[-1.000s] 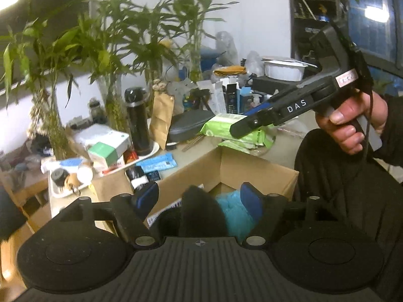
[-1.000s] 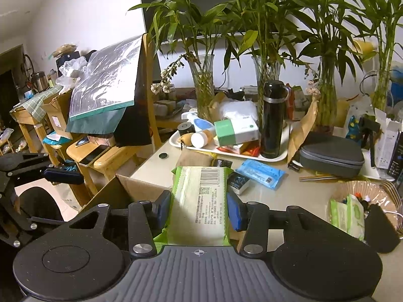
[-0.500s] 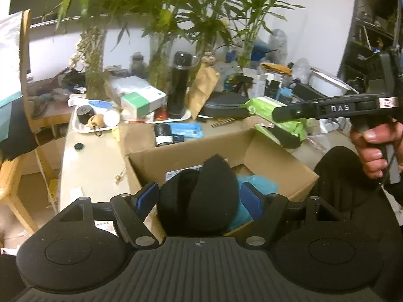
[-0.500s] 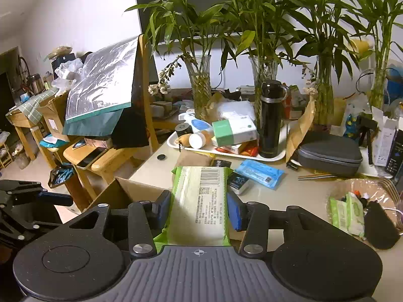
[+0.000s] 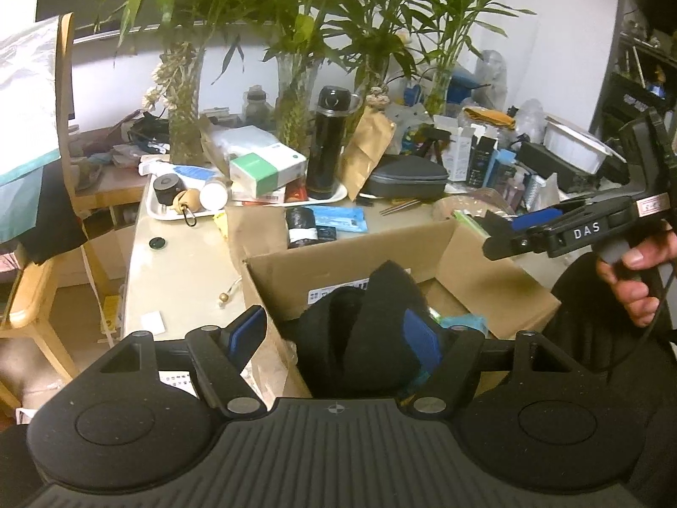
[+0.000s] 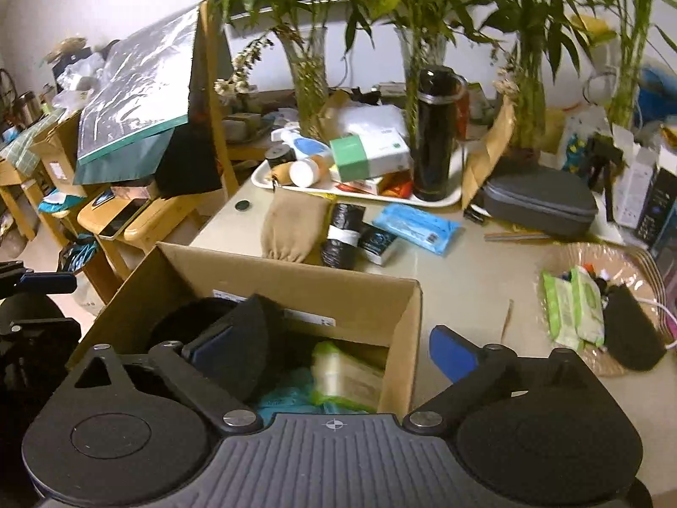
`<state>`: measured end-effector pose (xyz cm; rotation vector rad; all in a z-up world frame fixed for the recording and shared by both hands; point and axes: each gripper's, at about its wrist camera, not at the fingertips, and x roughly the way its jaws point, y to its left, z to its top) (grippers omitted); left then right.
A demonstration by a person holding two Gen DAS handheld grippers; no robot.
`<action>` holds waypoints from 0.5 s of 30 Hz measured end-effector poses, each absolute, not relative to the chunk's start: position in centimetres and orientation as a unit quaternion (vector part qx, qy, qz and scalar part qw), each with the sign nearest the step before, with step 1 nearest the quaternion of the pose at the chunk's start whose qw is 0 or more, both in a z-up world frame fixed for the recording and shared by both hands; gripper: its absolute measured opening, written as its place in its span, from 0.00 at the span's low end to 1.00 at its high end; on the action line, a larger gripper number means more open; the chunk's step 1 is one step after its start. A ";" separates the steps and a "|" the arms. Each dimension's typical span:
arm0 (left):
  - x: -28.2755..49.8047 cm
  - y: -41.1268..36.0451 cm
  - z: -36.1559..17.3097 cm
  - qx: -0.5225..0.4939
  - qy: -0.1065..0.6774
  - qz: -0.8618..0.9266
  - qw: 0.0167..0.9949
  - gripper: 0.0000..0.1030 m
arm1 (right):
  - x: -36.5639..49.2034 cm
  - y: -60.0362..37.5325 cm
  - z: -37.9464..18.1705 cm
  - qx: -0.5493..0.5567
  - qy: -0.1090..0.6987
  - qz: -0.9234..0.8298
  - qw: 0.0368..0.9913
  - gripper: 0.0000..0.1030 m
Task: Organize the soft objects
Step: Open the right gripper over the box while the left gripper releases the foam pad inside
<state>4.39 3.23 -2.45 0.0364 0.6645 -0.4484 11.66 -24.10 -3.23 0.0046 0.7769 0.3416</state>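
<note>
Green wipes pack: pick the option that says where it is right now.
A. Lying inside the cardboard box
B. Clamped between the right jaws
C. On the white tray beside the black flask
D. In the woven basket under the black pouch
A: the right wrist view shows the green wipes pack lying inside the cardboard box, with the right gripper above it, its jaws spread wide and empty.

Beige table (image 6: 457, 296) w/ cardboard box (image 6: 296, 292), white tray (image 6: 440, 200), grey case (image 6: 541, 207), blue wipes pkt (image 6: 416, 222) laid on it
</note>
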 end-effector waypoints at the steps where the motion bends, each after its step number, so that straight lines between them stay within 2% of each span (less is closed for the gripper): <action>1: 4.4 3.2 -2.5 0.018 0.324 -0.217 0.920 0.69 | 11.7 -24.2 -3.3 0.004 0.379 0.164 0.911 0.96; 7: 4.9 3.1 -2.7 0.028 0.331 -0.209 0.920 0.69 | 11.8 -24.4 -3.7 0.004 0.387 0.165 0.907 1.00; 15: 5.9 3.3 -2.9 0.017 0.343 -0.194 0.919 0.69 | 12.1 -24.2 -4.1 0.003 0.393 0.171 0.904 1.00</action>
